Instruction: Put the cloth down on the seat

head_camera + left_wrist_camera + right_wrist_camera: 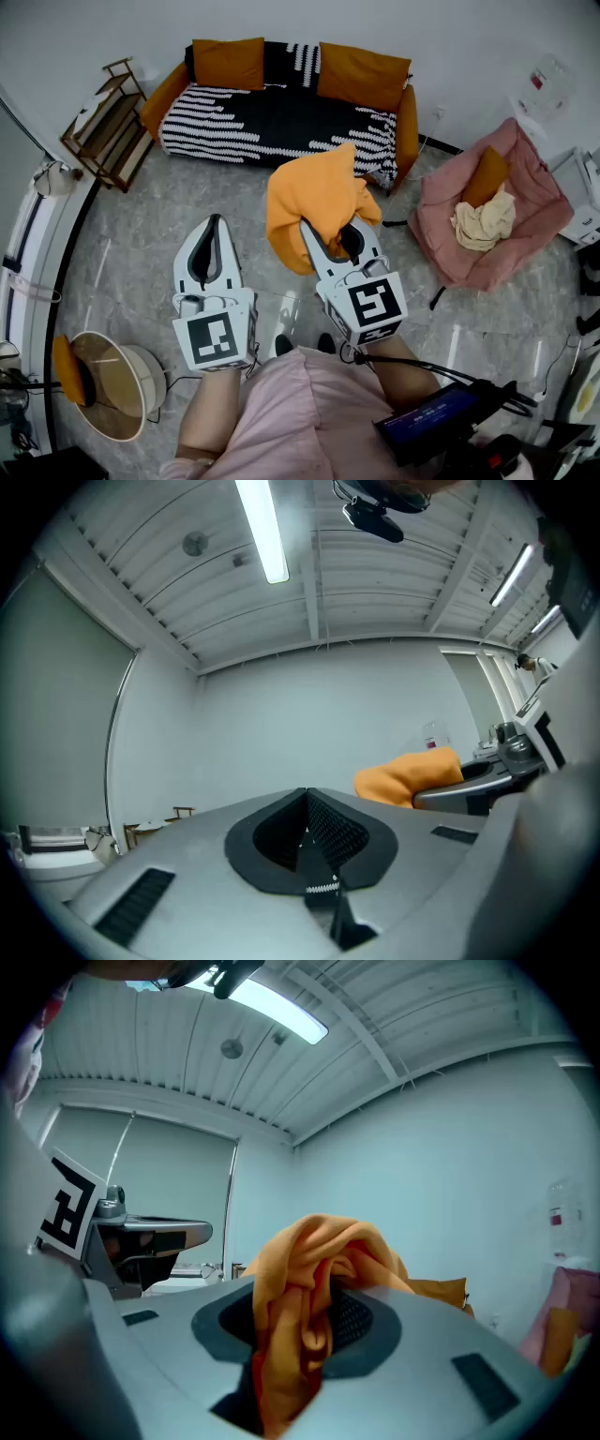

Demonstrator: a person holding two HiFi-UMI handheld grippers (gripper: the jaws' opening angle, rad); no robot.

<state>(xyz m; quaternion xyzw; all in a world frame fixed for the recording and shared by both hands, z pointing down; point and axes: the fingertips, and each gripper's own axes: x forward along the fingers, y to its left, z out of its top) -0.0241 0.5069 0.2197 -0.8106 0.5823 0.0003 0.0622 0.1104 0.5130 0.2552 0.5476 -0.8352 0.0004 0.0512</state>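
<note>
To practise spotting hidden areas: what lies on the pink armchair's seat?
An orange cushion and a crumpled cream cloth lie on the pink armchair. The seat beneath them is covered.

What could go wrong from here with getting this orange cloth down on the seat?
1. The orange cloth is bunched in the right gripper over bare floor, short of the sofa; a slip drops it there.
2. Folds wedged between the fingers may snag on release.
</note>
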